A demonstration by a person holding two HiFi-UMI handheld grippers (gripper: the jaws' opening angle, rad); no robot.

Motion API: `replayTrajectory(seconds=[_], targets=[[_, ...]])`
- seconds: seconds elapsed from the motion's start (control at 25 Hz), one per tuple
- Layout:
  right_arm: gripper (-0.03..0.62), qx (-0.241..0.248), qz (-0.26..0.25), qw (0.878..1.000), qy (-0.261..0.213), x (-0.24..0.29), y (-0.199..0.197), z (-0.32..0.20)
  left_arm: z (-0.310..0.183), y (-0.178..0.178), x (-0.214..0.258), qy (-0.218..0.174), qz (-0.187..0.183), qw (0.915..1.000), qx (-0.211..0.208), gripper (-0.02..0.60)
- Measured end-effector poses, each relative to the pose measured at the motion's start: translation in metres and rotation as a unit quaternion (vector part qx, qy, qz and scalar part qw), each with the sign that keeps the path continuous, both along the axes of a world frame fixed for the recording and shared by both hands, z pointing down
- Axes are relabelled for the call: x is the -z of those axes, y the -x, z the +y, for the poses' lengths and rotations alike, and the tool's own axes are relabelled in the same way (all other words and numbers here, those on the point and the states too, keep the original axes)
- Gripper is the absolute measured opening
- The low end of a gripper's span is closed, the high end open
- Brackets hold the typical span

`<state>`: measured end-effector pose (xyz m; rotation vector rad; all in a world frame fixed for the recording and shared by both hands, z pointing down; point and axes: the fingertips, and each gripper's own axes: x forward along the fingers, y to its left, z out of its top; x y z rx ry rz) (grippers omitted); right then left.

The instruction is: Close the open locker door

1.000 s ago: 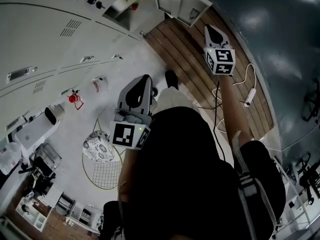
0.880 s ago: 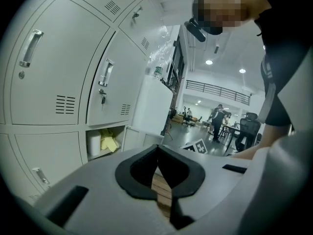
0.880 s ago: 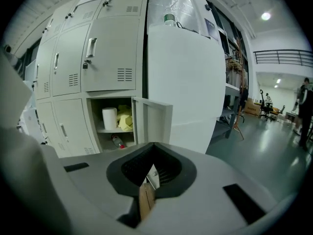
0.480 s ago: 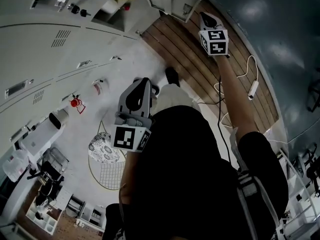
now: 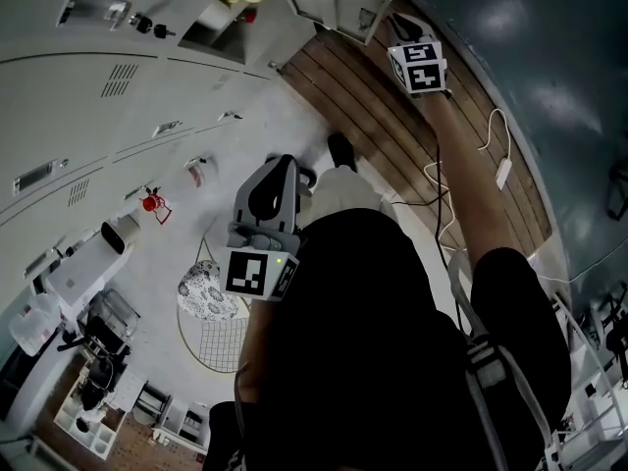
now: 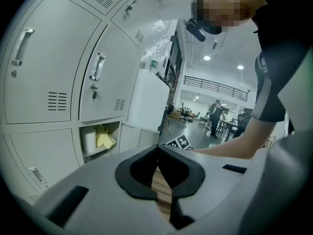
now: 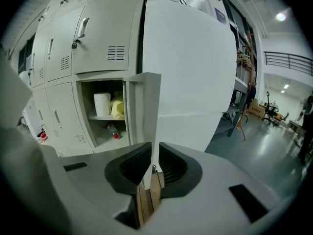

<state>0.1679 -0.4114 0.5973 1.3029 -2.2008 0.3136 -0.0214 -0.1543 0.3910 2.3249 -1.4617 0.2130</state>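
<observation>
The open locker (image 5: 218, 26) sits in the bottom row of the grey locker bank. Its door (image 5: 345, 8) swings out to the right. In the right gripper view I see the door (image 7: 142, 112) nearly edge-on, straight ahead. The compartment (image 7: 98, 138) left of it holds a paper roll (image 7: 102, 103), a yellow cloth (image 7: 117, 106) and a small bottle (image 7: 112, 130). My right gripper (image 5: 399, 27) (image 7: 152, 148) is close to the door's outer edge, jaws drawn together and empty. My left gripper (image 5: 283, 163) (image 6: 157, 147) hangs back near my body, shut and empty.
A tall white cabinet side (image 7: 190, 67) stands right of the open door. A wooden floor strip (image 5: 392, 116) carries a white power strip (image 5: 502, 173) and cable. A racket (image 5: 211, 332) and a red item (image 5: 149, 202) lie by the lockers. A person (image 6: 215, 116) stands far off.
My right arm has reached further forward, carrying the right gripper closer to the open door. The left gripper has stayed about where it was.
</observation>
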Motion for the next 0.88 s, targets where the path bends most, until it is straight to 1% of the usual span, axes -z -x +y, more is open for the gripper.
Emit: replayTrajectory(seconds=[0.24,0.36,0.44,0.6,0.72,0.88], targets=[[0.044,0.016,0.017,1.0,0.008,-0.007,-0.001,-0.004,-0.002,0.002,0.006,-0.017,0.016,0.9996,0.015,0.017],[0.048,0.028,0.023,0.999,0.011,-0.01,0.002,-0.004,0.0,0.005,0.004,-0.011,0.013,0.9997,0.018,0.017],[0.052,0.034,0.029,0.999,0.011,-0.009,0.004,-0.005,0.003,0.007,0.001,-0.004,0.005,0.9998,0.019,0.017],[0.054,0.051,0.036,0.998,0.01,-0.007,0.005,-0.004,0.005,0.01,0.002,-0.007,0.015,0.9995,0.027,0.017],[0.053,0.069,0.04,0.997,0.014,-0.006,0.012,0.002,0.006,0.012,0.002,-0.012,0.016,0.9994,0.029,0.017],[0.054,0.092,0.044,0.995,0.015,-0.008,0.021,0.013,0.01,0.013,-0.003,-0.002,0.01,0.9995,0.03,0.017]])
